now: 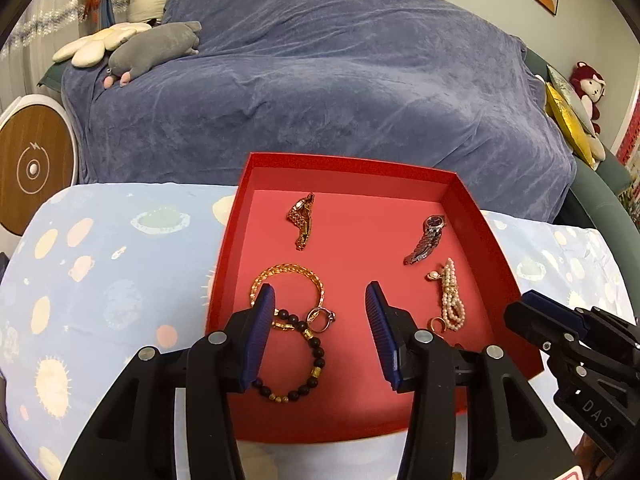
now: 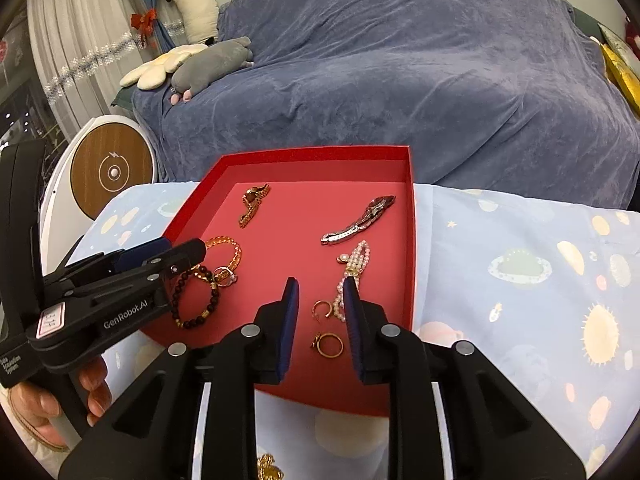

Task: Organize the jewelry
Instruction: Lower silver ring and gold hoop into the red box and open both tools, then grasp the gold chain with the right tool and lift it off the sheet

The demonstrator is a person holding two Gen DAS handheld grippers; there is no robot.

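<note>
A red tray (image 1: 240, 208) (image 2: 412, 240) lies on a pale blue patterned cloth. In it are a gold watch (image 1: 301, 216) (image 2: 253, 203), a silver watch (image 1: 426, 239) (image 2: 360, 224), a pearl bracelet (image 1: 451, 296) (image 2: 354, 268), a gold chain bracelet (image 1: 288, 272) (image 2: 234, 254), a dark bead bracelet (image 1: 308, 360) (image 2: 200, 300), a silver ring (image 1: 322, 316) (image 2: 225, 276) and gold rings (image 2: 329, 345). My left gripper (image 1: 320, 300) is open above the bead bracelet. My right gripper (image 2: 320, 292) is open above the gold rings, beside the pearls.
A sofa under a blue blanket (image 1: 320, 80) stands behind the table with plush toys (image 1: 160, 46). A round white and wood device (image 1: 32, 168) stands at the left. A gold piece (image 2: 269, 468) lies near the front edge outside the tray.
</note>
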